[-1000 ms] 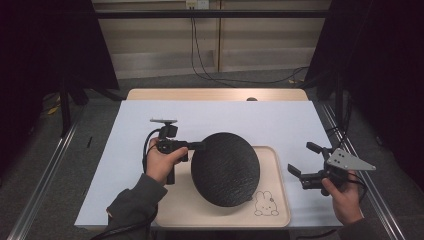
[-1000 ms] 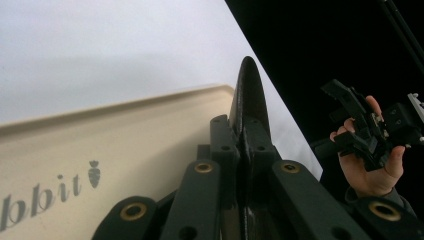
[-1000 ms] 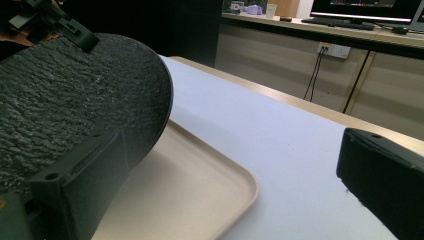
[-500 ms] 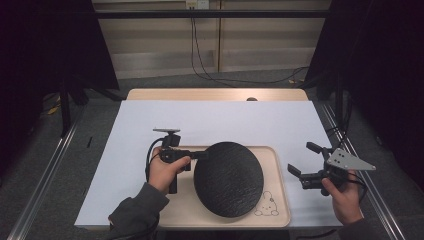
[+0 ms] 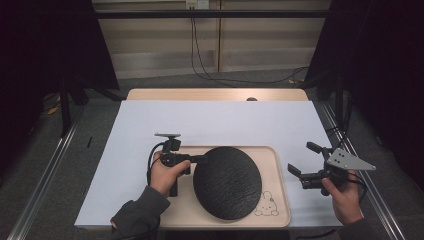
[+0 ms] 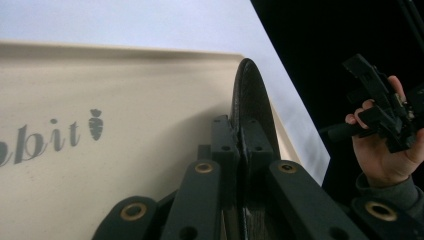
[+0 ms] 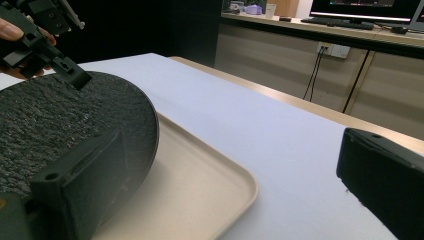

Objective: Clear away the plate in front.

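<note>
Worktop (image 5: 150,125) under white sheet carries a beige tray (image 5: 280,195), and on that tray the black plate (image 5: 227,182) now lies nearly flat, where a second ago it hung higher and leftward, tilted over the tray's edge. So the setting-down looks almost finished; release seems the next step. Left gripper (image 5: 202,159) remains clamped on the plate's left rim, jaws pinching it edge-on in the left gripper view. Right gripper (image 5: 300,160) waits off the tray's right side, jaws spread, holding nothing, unmoved since then.
</note>
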Demonstrator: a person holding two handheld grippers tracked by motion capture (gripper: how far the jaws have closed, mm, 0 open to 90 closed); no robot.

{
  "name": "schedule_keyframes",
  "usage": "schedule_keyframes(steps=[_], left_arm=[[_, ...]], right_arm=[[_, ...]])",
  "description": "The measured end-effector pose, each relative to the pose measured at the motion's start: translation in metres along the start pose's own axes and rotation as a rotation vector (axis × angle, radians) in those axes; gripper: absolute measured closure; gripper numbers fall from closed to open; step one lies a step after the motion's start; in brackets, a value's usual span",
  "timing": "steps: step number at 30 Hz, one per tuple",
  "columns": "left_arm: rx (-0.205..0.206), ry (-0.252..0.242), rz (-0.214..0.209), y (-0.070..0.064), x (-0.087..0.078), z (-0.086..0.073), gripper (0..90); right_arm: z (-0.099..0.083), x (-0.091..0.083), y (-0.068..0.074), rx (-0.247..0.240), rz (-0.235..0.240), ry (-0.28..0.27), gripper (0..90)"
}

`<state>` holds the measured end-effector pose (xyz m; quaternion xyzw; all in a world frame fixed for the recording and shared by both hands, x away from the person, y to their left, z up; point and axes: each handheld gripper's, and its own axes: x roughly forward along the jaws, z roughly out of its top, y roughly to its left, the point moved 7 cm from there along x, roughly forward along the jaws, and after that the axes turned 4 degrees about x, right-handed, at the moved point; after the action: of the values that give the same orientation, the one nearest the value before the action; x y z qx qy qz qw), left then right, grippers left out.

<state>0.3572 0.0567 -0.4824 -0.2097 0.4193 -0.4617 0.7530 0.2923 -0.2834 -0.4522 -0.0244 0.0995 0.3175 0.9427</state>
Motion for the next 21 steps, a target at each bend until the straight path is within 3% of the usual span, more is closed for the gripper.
schedule_keyframes(steps=[1, 11, 21], left_arm=[[-0.011, -0.004, 0.000, 0.000, 0.000, -0.001, 87.3], [0.014, -0.027, 0.020, 0.008, 0.001, 0.000, 86.8], [-0.002, -0.046, 0.072, 0.024, -0.002, -0.002, 83.8]], right_arm=[[0.000, 0.000, 0.000, -0.004, 0.000, 0.000, 0.0], [0.000, 0.000, 0.001, 0.000, -0.001, 0.000, 0.0], [-0.001, 0.001, 0.001, -0.002, -0.002, 0.004, 0.0]])
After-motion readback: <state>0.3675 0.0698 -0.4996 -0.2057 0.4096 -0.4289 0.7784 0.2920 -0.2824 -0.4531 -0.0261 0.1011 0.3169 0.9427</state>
